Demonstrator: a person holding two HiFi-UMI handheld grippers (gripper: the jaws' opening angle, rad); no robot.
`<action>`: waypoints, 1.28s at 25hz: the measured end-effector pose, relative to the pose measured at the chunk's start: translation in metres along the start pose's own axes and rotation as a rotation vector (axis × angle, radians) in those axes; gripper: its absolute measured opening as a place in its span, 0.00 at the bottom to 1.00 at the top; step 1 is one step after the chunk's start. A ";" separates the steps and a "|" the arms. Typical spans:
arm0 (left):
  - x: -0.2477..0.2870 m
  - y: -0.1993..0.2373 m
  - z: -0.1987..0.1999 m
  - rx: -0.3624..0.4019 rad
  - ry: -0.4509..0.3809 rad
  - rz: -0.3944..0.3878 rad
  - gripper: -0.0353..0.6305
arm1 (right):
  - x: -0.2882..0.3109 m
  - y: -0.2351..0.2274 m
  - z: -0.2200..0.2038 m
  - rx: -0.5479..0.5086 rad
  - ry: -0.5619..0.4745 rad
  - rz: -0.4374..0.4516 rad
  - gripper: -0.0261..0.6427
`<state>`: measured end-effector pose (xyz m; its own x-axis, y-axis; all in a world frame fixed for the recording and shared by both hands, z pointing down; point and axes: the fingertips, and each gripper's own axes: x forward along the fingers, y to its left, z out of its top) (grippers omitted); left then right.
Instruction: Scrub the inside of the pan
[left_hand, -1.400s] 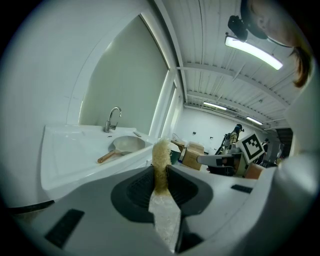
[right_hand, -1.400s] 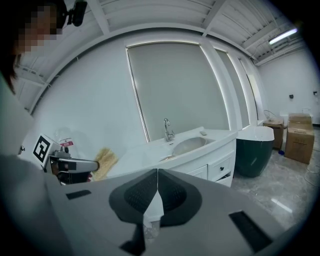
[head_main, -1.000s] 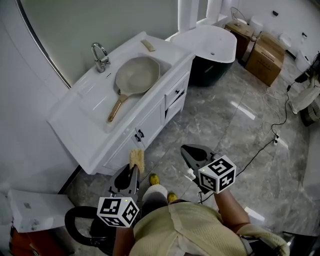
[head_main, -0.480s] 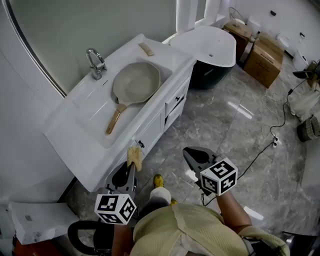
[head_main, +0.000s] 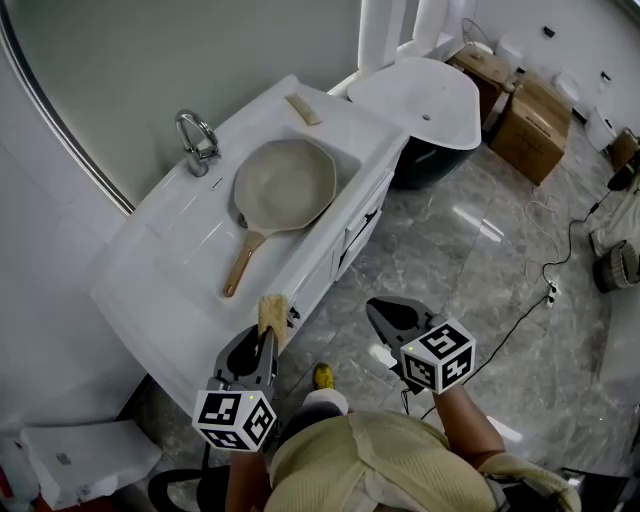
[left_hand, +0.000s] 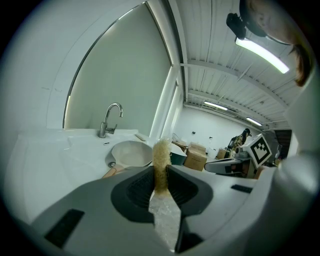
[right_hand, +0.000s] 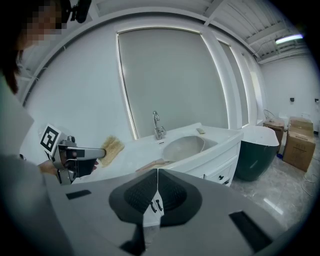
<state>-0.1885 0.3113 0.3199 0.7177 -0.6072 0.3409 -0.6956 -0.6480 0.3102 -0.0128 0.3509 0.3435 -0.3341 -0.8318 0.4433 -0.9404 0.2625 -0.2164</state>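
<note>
A beige pan (head_main: 286, 182) with a wooden handle (head_main: 240, 268) lies in the basin of the white vanity (head_main: 160, 300). My left gripper (head_main: 268, 335) is shut on a yellow scrub sponge (head_main: 271, 311), held just off the vanity's front edge, short of the handle. In the left gripper view the sponge (left_hand: 161, 159) stands pinched between the jaws, with the pan (left_hand: 131, 153) beyond it. My right gripper (head_main: 380, 308) hangs over the floor to the right, shut and empty. The right gripper view shows the pan (right_hand: 182, 148) and the left gripper (right_hand: 80, 155).
A chrome faucet (head_main: 197, 140) stands behind the basin, and a small tan bar (head_main: 303, 108) lies on the far counter. A white and dark green bathtub (head_main: 430, 100), cardboard boxes (head_main: 530, 110) and a floor cable (head_main: 545, 275) are to the right. A white box (head_main: 85, 445) sits lower left.
The vanity and pan have come closer in view. The left gripper with the sponge now sits right at the vanity's front edge. Both grippers kept their states.
</note>
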 end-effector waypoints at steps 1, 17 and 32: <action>0.003 0.005 0.002 -0.002 0.001 -0.001 0.23 | 0.005 -0.002 0.003 -0.001 0.001 -0.003 0.08; 0.055 0.049 0.027 0.042 0.026 -0.022 0.23 | 0.066 -0.024 0.046 -0.033 0.009 -0.029 0.08; 0.125 0.079 0.058 0.066 -0.004 0.104 0.23 | 0.139 -0.088 0.099 -0.068 -0.031 0.040 0.08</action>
<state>-0.1515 0.1570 0.3353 0.6416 -0.6747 0.3650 -0.7631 -0.6097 0.2144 0.0301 0.1636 0.3386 -0.3708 -0.8342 0.4082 -0.9287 0.3280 -0.1731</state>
